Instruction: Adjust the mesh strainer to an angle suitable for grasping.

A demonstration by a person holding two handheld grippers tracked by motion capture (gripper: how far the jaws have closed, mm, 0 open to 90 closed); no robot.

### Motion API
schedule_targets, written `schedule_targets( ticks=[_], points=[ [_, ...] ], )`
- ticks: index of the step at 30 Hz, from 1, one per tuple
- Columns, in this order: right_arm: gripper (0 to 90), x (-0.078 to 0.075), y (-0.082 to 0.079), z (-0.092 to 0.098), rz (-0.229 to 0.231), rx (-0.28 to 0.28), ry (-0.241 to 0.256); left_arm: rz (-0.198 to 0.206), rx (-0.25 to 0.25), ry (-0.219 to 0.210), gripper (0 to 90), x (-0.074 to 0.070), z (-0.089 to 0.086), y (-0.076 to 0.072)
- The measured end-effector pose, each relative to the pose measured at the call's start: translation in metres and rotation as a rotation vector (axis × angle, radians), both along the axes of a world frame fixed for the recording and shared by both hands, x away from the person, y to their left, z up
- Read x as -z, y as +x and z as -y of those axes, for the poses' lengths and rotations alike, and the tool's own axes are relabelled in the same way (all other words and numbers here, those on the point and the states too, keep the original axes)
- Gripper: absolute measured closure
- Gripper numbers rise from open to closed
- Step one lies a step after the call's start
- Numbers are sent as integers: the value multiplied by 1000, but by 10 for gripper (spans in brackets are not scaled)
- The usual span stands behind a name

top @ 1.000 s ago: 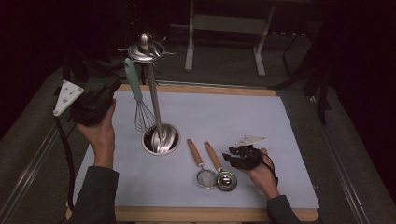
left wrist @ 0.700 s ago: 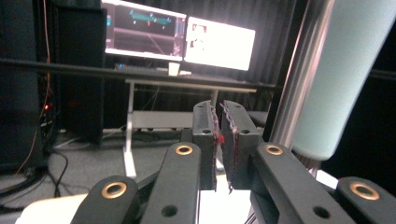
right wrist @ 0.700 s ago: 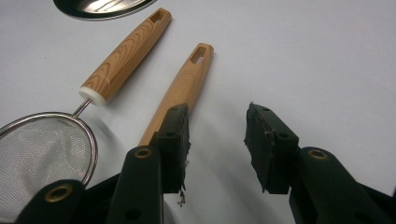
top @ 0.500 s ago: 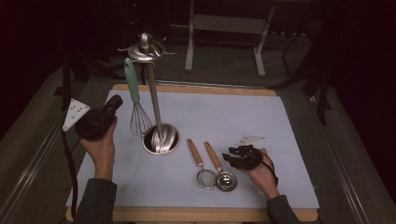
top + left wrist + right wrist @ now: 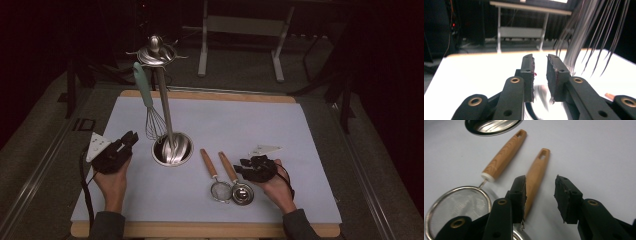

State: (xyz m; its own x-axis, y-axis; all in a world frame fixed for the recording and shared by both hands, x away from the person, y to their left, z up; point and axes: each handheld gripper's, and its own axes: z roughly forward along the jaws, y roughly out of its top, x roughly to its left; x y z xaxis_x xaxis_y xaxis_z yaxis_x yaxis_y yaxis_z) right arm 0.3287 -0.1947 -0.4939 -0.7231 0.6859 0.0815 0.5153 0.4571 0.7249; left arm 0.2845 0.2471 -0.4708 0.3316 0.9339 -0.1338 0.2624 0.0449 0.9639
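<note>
The right claw (image 5: 540, 192) rests low over the table (image 5: 320, 130) with its jaws apart and nothing between them. A wooden-handled scoop (image 5: 535, 176) lies just beyond its left jaw, with the wooden-handled strainer (image 5: 469, 195) further left. The left claw (image 5: 540, 72), jaws slightly apart and empty, points at the whisk (image 5: 586, 35) wires just ahead to its right.

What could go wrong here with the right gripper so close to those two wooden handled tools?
The right gripper is open beside the nearer wooden handle, which lies close to the strainer; closing might nudge or catch both. The left gripper sits near the tall utensil stand with its hanging whisk; a bump could tip it.
</note>
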Motion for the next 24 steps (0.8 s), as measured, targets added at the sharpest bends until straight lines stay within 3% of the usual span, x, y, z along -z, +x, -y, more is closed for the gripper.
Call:
schedule_targets(
  ticks=[9,16,19,24],
  points=[
    [598,0,-3,-20,-5,-57,-14,-104,17,95,683,35,11,-10],
    [599,0,-3,-30,-36,-77,-4,-191,-12,86,682,62,3,-14],
    [595,1,-3,-37,-44,-92,-8,-205,-37,76,685,67,2,-13],
    [594,3,-3,-52,-60,-124,-28,-204,-40,98,682,68,5,-12]
  ],
)
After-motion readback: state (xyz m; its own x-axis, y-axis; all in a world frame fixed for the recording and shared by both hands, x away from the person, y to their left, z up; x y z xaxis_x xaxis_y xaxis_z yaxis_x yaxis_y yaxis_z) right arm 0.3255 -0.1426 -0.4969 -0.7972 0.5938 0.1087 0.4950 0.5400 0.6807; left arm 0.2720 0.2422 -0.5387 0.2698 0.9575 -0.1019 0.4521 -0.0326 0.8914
